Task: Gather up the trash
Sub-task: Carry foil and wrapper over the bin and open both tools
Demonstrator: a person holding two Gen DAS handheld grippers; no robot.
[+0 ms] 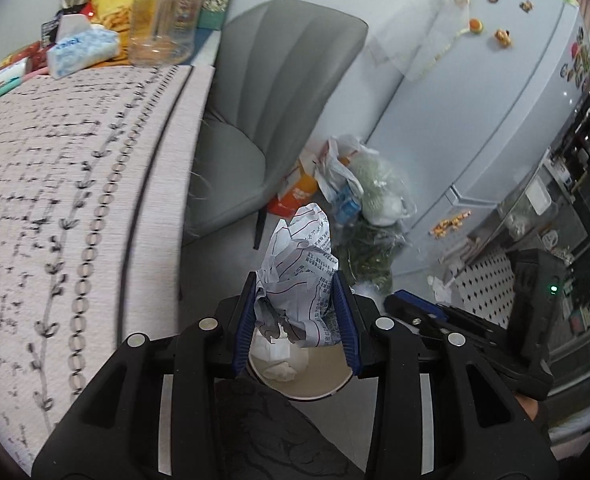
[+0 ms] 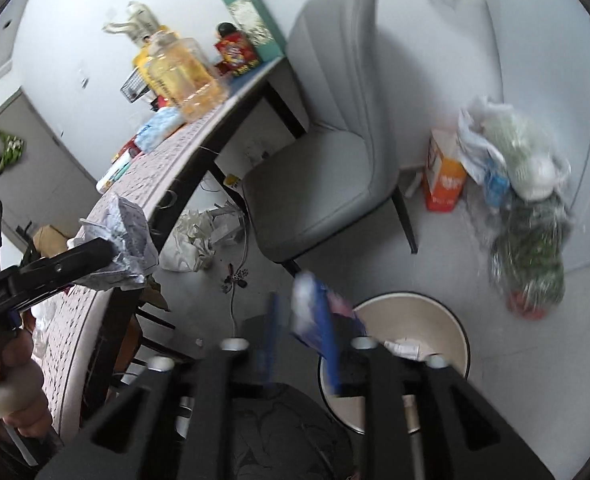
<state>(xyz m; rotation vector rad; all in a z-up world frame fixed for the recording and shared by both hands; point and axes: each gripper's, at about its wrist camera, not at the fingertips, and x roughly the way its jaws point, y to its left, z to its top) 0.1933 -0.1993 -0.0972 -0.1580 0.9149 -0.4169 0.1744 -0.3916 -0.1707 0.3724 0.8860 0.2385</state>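
My left gripper (image 1: 297,300) is shut on a crumpled sheet of printed paper (image 1: 301,264), held above the round cream trash bin (image 1: 327,390) on the floor; white tissue lies in the bin. The right wrist view shows that gripper (image 2: 107,258) with the paper (image 2: 129,236) beside the table edge. My right gripper (image 2: 299,324) hangs over the bin's rim (image 2: 451,316). A blurred blue and white wrapper (image 2: 315,312) lies against its right finger; the jaws stand apart, and whether they grip it is unclear. My right gripper shows in the left wrist view (image 1: 415,312).
A table with a patterned cloth (image 1: 55,168) holds a tissue pack (image 1: 81,50), a clear jar (image 1: 167,12) and boxes. A grey chair (image 1: 263,100) stands by it. Bags and an orange carton (image 2: 445,178) lie against the fridge (image 1: 495,100).
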